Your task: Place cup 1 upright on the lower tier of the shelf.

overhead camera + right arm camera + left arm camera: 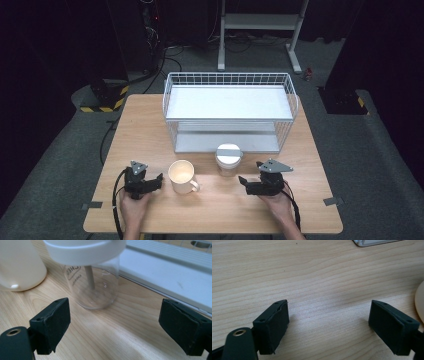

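Observation:
A cream mug (pixel 182 176) stands on the wooden table (pixel 150 130), handle toward the front right. Just right of it is a clear plastic jar (pixel 228 159) with a white lid. My left gripper (pixel 159 180) rests left of the mug, pointing at it, and its jaws stand open over bare wood (pixel 328 325); the mug's rim (pixel 420 302) shows at the right edge. My right gripper (pixel 242 181) lies right of the jar, open and empty (pixel 112 327). The jar (pixel 92 287) stands a short way beyond its jaws, with the mug (pixel 20 265) to the left.
A white two-tier wire rack (pixel 230 110) stands at the back middle of the table, its lower shelf (pixel 170 272) just behind the jar. A person's hands hold both grippers near the front edge. Black cables trail from each gripper.

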Demonstrator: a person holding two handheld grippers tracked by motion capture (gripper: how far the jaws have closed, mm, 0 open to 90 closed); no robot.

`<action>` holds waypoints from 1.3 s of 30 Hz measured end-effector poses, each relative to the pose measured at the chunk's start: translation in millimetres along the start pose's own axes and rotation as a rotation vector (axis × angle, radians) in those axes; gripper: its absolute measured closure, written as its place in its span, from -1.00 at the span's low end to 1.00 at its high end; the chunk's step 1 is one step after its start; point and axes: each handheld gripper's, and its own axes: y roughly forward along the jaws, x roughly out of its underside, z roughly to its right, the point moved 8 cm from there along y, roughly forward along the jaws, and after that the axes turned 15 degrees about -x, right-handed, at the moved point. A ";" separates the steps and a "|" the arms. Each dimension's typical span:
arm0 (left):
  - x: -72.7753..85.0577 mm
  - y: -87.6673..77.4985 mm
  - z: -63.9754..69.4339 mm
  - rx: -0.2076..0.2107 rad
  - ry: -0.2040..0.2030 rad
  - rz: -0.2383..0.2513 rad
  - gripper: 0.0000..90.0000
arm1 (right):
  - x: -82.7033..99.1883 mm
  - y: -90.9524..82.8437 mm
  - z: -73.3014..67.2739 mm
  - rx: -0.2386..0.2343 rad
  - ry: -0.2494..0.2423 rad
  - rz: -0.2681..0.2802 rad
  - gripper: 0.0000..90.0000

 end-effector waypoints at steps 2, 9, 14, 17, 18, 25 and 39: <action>0.0 0.0 0.0 0.000 0.000 0.000 -0.62 | -1.2 2.8 -1.9 -0.007 -0.004 0.002 -0.78; 0.0 0.0 0.0 0.000 0.000 0.000 -0.62 | -4.7 14.7 -12.2 -0.040 -0.010 -0.003 -0.80; 0.0 0.0 0.0 0.000 0.000 0.000 -0.62 | -6.8 23.6 -14.0 -0.041 -0.025 -0.010 -0.80; 0.0 0.0 0.0 0.000 0.000 0.000 -0.62 | -7.6 28.6 -12.8 -0.037 -0.017 -0.013 -0.80; 0.0 0.0 0.0 0.000 0.000 0.000 -0.62 | -8.2 29.8 -12.1 -0.036 -0.017 -0.012 -0.81; 0.0 0.0 0.0 0.000 -0.002 0.000 -0.62 | -14.0 39.1 -11.3 -0.031 -0.016 -0.018 -0.81; 0.1 -0.1 -0.3 0.001 -0.001 -0.002 -0.62 | -21.4 58.7 -7.9 -0.028 -0.008 -0.027 -0.81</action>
